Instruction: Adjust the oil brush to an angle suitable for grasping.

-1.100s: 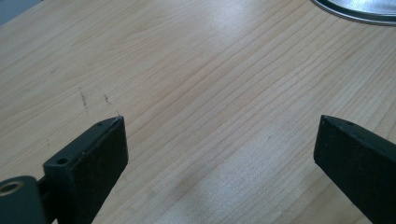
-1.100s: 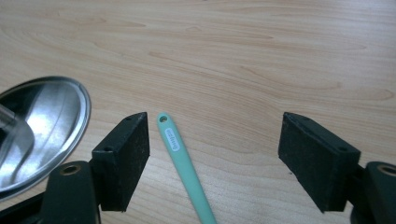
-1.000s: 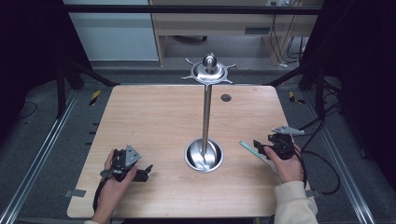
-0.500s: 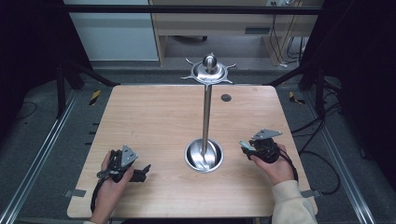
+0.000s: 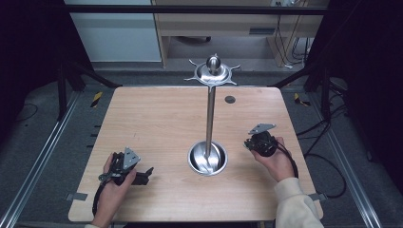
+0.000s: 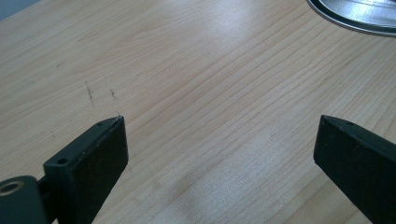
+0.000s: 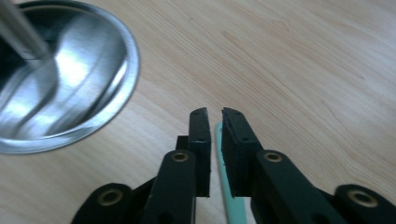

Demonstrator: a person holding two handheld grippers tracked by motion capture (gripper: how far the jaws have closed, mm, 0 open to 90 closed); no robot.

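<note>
I see the left gripper [image 6: 219, 140] spread wide over bare table [image 5: 152, 118]. Right gripper [image 7: 210, 114] pinches a pale green strip [image 7: 231, 196], mostly hidden, beside the steel stand [image 5: 207, 159].

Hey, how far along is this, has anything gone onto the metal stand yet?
Done: the right claw is shut on a thin pale green strip. In hand: that strip, held low over the table beside the metal stand. Left: the hooks at its top look bare, so nothing is placed yet. The left claw is open, holding nothing.
</note>
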